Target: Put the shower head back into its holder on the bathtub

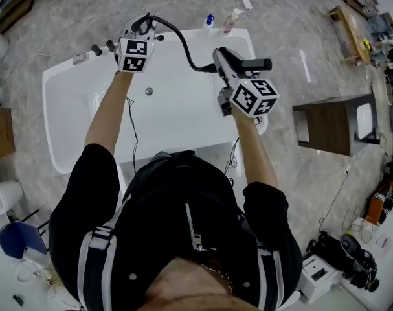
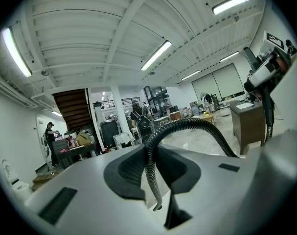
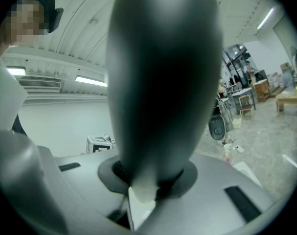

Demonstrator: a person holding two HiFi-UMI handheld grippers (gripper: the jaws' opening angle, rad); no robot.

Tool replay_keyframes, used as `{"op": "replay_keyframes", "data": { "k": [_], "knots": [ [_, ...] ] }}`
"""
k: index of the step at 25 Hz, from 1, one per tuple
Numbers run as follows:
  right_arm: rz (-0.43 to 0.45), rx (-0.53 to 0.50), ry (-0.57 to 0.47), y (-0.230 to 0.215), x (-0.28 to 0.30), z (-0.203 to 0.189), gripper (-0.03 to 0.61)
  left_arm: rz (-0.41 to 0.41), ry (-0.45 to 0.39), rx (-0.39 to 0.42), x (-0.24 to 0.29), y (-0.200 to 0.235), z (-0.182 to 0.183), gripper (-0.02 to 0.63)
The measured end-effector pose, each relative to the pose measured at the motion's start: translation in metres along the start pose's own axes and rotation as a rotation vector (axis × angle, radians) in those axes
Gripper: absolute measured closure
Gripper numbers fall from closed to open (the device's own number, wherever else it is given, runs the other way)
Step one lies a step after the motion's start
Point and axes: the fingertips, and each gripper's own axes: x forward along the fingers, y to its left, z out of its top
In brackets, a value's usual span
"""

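Shower head (image 3: pixel 163 82) fills the right gripper view as a dark, rounded body, and the right hand-held gripper (image 3: pixel 147 182) is closed on its narrow lower end, jaws only as far apart as that stem. In the head view this gripper hangs over the white bathtub (image 1: pixel 54 128) at about 1 o'clock from the drain (image 1: pixel 149 91), inside the far rim. A black ribbed hose (image 1: pixel 183 47) runs from it toward 10 o'clock and reaches the left hand-held gripper (image 2: pixel 155 180). That gripper's jaws stand nearly together with the hose pinched between them, and the hose arches up and off toward 3 o'clock in its own view. The left gripper sits at 11 o'clock over the tub, just beside the tap knobs (image 1: pixel 102 46) on the rim. Two small bottles (image 1: pixel 219 23) stand at 12 o'clock beyond the far rim.
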Motion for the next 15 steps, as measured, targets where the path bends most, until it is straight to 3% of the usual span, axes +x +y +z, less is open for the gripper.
{"op": "replay_keyframes", "data": {
  "k": [15],
  "knots": [
    [-0.052, 0.011, 0.012, -0.013, -0.009, -0.010, 0.500, -0.048, 0.053, -0.044, 0.017, -0.014, -0.041, 0.535]
  ]
}}
